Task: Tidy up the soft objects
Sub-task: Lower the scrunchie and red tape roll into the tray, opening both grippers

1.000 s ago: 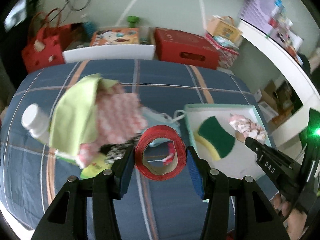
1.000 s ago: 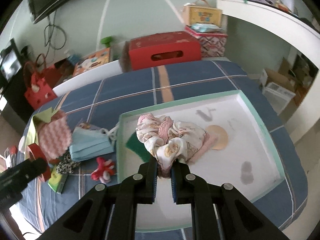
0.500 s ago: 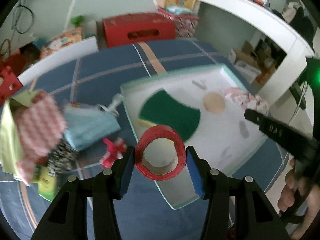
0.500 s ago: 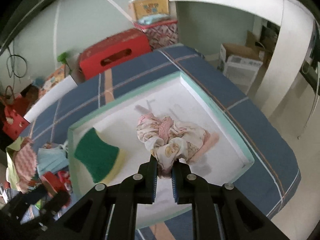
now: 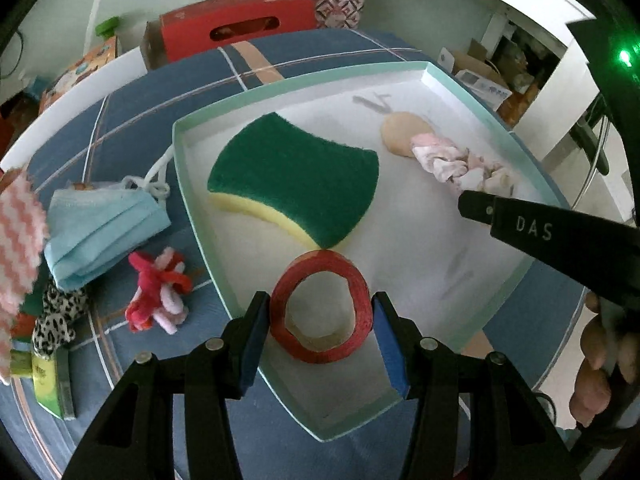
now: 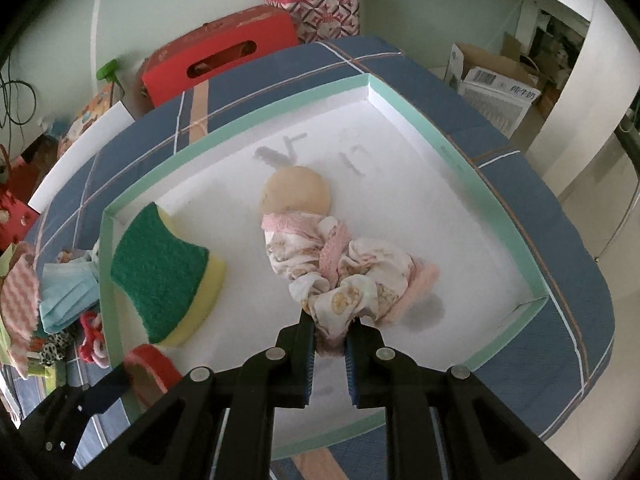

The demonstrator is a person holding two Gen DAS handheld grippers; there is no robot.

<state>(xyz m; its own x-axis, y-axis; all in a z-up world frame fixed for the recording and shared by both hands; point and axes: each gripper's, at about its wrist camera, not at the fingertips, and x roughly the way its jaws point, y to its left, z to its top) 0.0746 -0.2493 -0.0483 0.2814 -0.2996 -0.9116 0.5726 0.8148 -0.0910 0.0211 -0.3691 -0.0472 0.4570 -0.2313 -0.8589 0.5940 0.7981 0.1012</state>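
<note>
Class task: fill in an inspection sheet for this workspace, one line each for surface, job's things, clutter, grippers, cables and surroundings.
Surface: blue plaid cover under a white tray.
Job's things: sponge, scrunchie in tray; face mask outside.
Clutter: fuzzy red-pink toy, leopard cloth.
Grippers: left gripper shut on tape roll; right gripper shut on scrunchie.
Cables: dark wires at wall.
Surroundings: red box, cardboard boxes.

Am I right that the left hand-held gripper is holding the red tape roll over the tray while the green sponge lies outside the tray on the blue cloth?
Not quite: in the left wrist view the green sponge lies inside the tray, not on the blue cloth. The left hand-held gripper does hold the red tape roll over the tray.
</note>
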